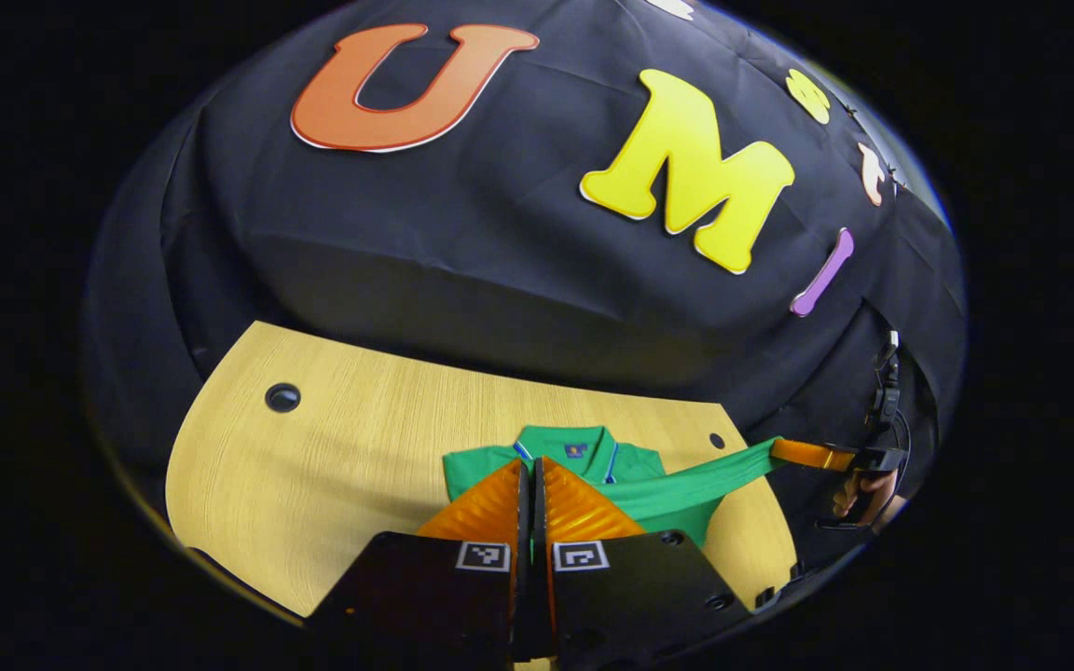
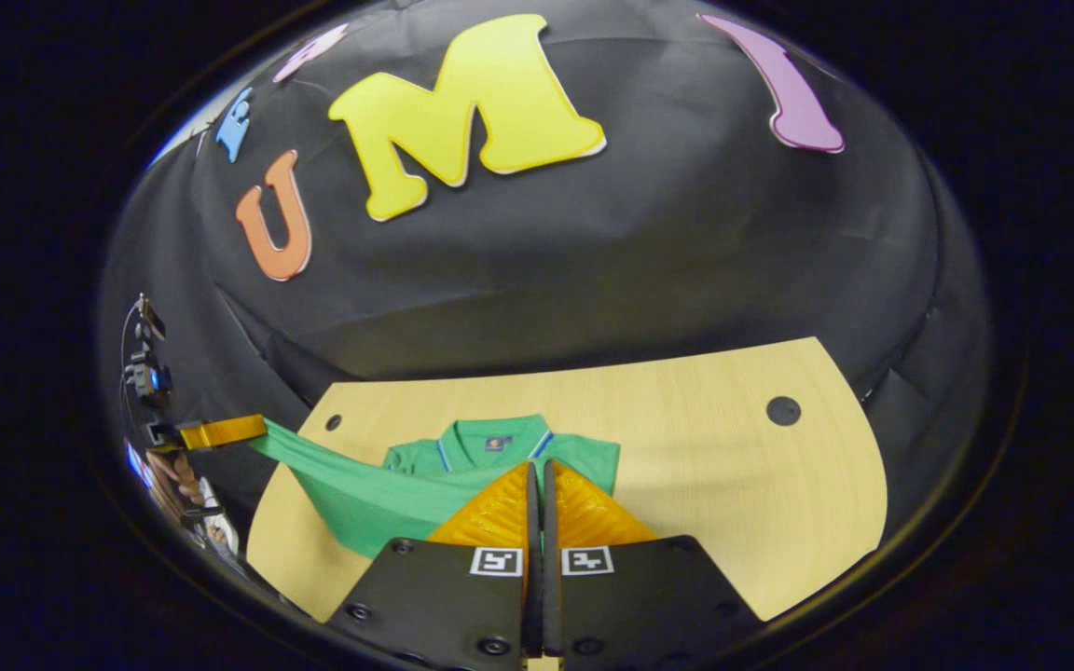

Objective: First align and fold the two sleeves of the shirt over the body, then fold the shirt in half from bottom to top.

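Left gripper view: the left gripper's (image 1: 531, 485) two fingers are pressed together on green cloth of the one shirt (image 1: 626, 471), which lies collar-up on the one wooden table (image 1: 332, 466). Right gripper view: the right gripper's (image 2: 537, 489) two fingers likewise pinch the shirt, a band of it stretched taut between both grippers.
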A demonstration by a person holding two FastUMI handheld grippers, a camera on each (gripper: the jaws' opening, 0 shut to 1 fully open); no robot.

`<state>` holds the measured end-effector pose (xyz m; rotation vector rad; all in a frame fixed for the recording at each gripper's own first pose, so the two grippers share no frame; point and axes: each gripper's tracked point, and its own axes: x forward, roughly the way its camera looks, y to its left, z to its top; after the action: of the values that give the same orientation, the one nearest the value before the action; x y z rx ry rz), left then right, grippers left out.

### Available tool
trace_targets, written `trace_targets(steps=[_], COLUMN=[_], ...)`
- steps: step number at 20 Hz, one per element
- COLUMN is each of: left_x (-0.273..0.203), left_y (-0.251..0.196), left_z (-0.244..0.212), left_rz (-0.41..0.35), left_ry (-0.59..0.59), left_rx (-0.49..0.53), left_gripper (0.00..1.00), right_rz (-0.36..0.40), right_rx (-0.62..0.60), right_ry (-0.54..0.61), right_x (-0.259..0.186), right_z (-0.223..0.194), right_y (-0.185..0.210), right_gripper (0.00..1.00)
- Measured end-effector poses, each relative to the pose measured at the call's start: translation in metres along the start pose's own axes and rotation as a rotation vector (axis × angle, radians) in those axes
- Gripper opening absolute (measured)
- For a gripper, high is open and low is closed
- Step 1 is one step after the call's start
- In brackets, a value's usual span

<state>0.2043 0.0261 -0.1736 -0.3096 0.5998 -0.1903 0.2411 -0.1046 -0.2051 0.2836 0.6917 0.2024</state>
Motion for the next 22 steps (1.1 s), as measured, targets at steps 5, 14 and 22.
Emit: trace_targets(steps=[5, 14, 22], left_x=[0.096, 0.16, 0.167], left_y=[0.041, 0.077, 0.081], left_z=[-0.029, -0.059, -0.064], left_rz=[0.062, 0.171, 0.232], left_ry=[0.051, 0.072, 0.08], left_rx=[0.049, 0.099, 0.118], left_gripper=[0.03, 0.04, 0.15], right_rz=[-0.042, -0.089, -0.111], right_rx=[-0.032, -0.093, -0.114], right_ry=[0.049, 0.063, 0.037], right_x=[0.101, 0.182, 0.191], right_z=[-0.022, -0.031, -0.031], right_y=[-0.04, -0.06, -0.063], right_gripper=[0.01, 0.0, 0.08])
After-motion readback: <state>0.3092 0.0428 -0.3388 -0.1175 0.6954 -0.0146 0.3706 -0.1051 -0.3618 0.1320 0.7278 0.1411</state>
